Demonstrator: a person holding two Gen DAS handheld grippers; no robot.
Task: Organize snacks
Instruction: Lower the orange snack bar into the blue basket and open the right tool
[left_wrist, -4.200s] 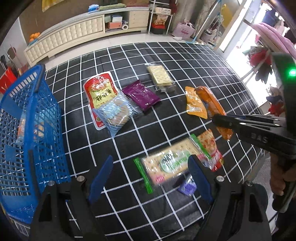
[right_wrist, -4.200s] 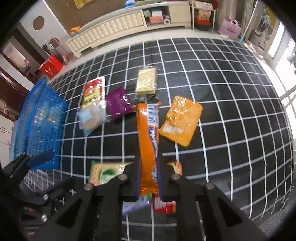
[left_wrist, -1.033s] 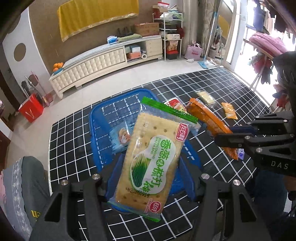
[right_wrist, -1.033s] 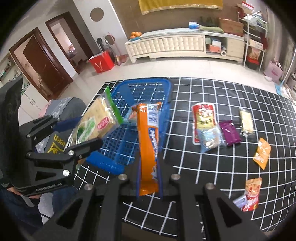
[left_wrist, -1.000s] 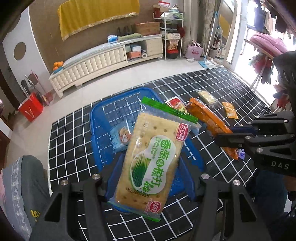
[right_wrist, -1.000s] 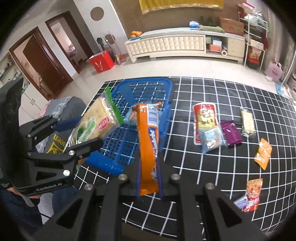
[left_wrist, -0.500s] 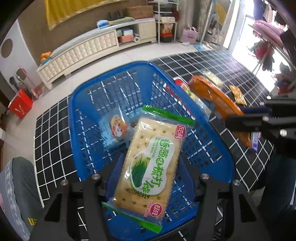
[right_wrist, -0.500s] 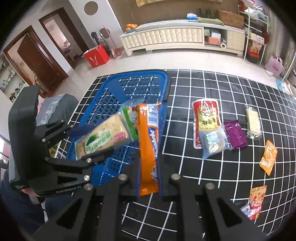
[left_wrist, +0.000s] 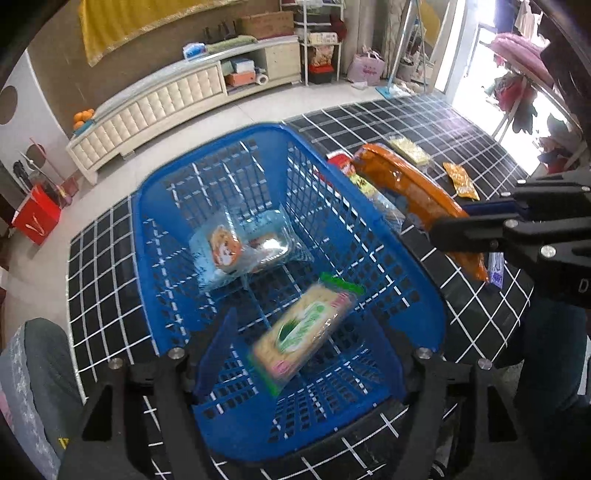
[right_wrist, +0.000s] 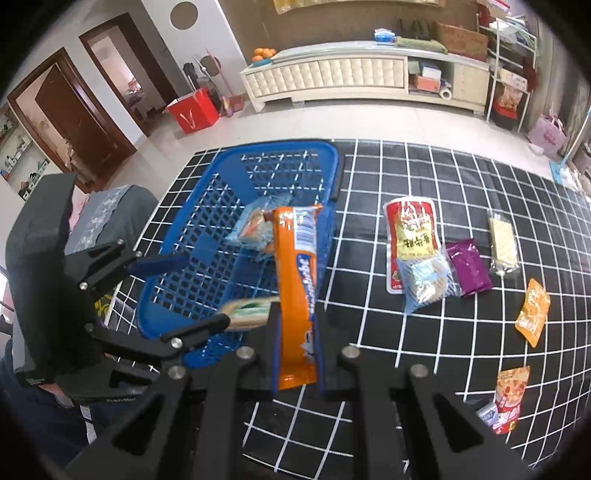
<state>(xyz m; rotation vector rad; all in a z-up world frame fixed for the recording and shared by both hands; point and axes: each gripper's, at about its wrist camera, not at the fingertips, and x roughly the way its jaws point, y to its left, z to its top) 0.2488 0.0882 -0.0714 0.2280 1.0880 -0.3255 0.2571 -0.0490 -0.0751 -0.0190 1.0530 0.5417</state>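
Observation:
The blue basket (left_wrist: 142, 236) fills the left wrist view. My left gripper (left_wrist: 306, 354) hangs over its near end and its jaws are opening. The green-and-yellow cracker pack (left_wrist: 306, 328) is blurred and loose below them, inside the basket, with no pad on it. A clear pack with an orange cartoon (left_wrist: 236, 251) lies deeper in the basket. My right gripper (right_wrist: 297, 325) is shut on a long orange snack pack (right_wrist: 297, 277), held over the basket's (right_wrist: 332, 155) right rim. The right wrist view also shows the left gripper (right_wrist: 203, 291) and the cracker pack (right_wrist: 251, 312).
On the black grid mat right of the basket lie a red pouch (right_wrist: 412, 236), a clear blue pack (right_wrist: 424, 280), a purple pack (right_wrist: 469, 267), a pale cracker pack (right_wrist: 502, 247) and two orange pouches (right_wrist: 532, 317). A grey cushion (left_wrist: 33, 369) sits at the left.
My left gripper sank over the basket and spread its jaws; the cracker pack left them and dropped into the basket. The right gripper kept still with the orange pack.

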